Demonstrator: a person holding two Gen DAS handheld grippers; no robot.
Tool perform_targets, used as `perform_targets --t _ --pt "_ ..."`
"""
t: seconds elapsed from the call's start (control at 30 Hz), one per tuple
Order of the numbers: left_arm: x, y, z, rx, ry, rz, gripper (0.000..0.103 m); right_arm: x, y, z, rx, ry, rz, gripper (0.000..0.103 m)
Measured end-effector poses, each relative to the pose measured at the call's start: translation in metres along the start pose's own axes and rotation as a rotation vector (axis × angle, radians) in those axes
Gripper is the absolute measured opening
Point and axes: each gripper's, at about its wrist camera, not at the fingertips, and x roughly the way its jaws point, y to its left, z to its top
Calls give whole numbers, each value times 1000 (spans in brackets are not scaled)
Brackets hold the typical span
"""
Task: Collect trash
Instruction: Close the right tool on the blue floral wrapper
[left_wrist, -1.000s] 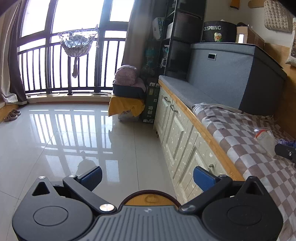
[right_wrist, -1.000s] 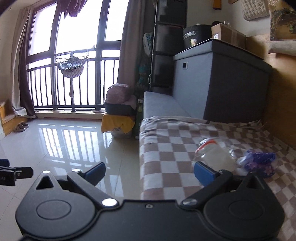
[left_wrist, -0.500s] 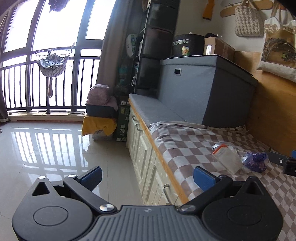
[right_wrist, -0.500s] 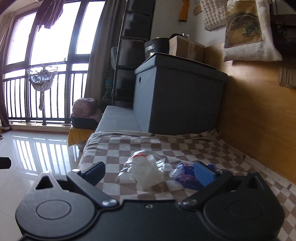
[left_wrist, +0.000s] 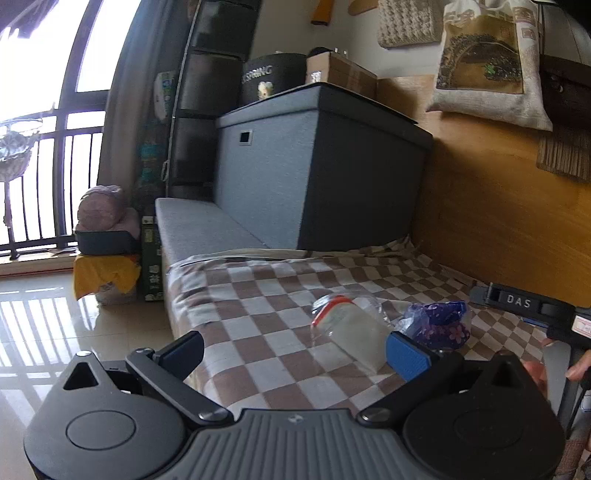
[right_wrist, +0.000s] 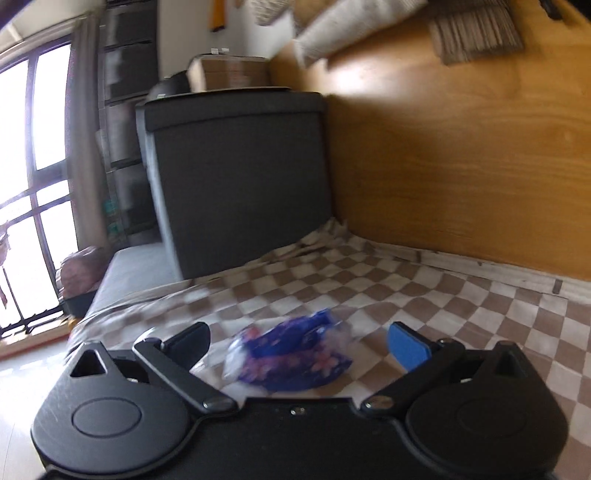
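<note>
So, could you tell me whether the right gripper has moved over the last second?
Yes. The right gripper has swung right, from the window toward the wooden wall, and now frames the blue wrapper.

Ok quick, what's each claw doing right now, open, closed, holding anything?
Left claw: open, holding nothing, aimed over the checkered blanket.
Right claw: open, holding nothing; the blue floral wrapper lies between its fingers, not gripped.

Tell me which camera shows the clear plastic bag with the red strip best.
The left wrist view: the clear plastic bag lies sharp and whole on the checkered blanket. The right wrist view is blurred and shows the purple wrapper, not the bag.
</note>
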Motion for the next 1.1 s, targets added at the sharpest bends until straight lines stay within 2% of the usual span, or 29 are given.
perform_targets --t 0.23,0.33,0.43,0.63,0.83,0.97,1.03,1.1 --pt "75 -20 9 -11 75 -162 103 63 -17 7 139 -6 -39 103" --pt "106 -25 12 3 128 -211 103 80 -22 -3 146 10 7 103" --pt "130 -28 13 13 169 -205 103 90 -24 -11 96 59 20 103" --pt "167 -26 6 -63 290 -220 103 100 -40 -15 201 99 60 103" --pt "184 -33 4 -75 310 -189 103 109 -49 -20 274 153 133 103" --pt "192 -38 8 -67 337 -174 103 111 -42 -23 243 178 192 103" --pt "196 -36 9 -78 340 -187 103 111 -38 -24 224 190 208 98" --pt "195 -30 8 -117 334 -206 103 111 -37 -24 222 196 205 82"
